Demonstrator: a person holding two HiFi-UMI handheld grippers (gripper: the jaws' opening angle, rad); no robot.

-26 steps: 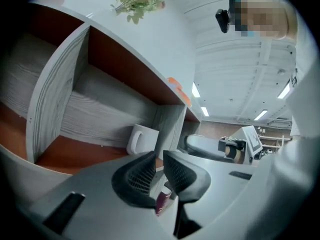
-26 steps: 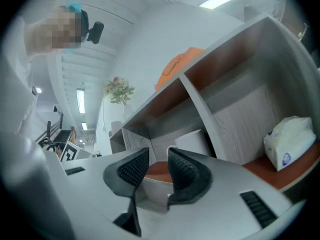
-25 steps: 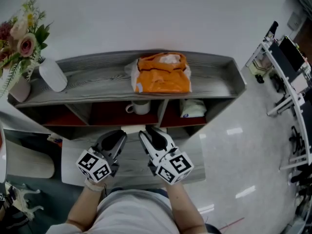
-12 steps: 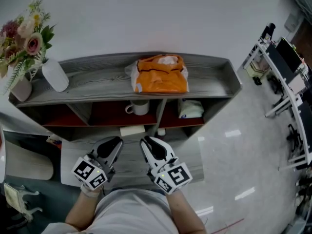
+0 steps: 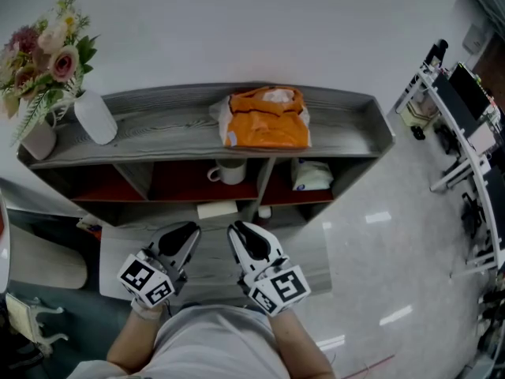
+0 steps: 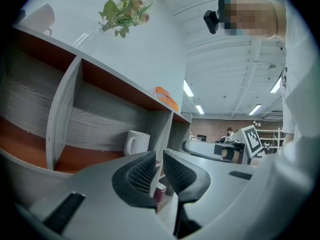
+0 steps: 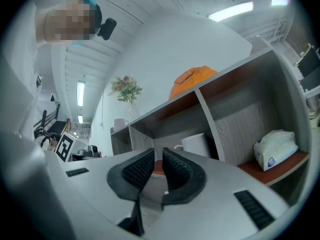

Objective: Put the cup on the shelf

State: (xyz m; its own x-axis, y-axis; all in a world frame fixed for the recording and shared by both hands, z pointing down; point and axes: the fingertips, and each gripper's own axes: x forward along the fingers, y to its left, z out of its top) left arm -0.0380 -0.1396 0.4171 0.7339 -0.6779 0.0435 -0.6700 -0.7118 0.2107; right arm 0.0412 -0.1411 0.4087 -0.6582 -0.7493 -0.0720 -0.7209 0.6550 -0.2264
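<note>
The white cup (image 5: 228, 172) stands upright in the middle compartment of the grey shelf (image 5: 347, 144), handle to the left. It also shows in the left gripper view as the cup (image 6: 138, 142) and in the right gripper view as the cup (image 7: 195, 145). My left gripper (image 5: 183, 232) and right gripper (image 5: 243, 233) hover side by side in front of the shelf, apart from the cup and pointing level at it. The left gripper (image 6: 159, 157) is shut and empty. The right gripper (image 7: 158, 154) has just been closing with nothing between its jaws and is now shut.
An orange bag (image 5: 267, 119) lies on the shelf top, with a white vase (image 5: 95, 118) and flowers (image 5: 46, 54) at the left end. A tissue pack (image 5: 312, 176) fills the right compartment. A beige box (image 5: 217, 209) sits on the lower ledge. Equipment racks (image 5: 461, 109) stand at right.
Both grippers have drawn back a little from the shelf toward the person. The cup has stayed in its compartment.
</note>
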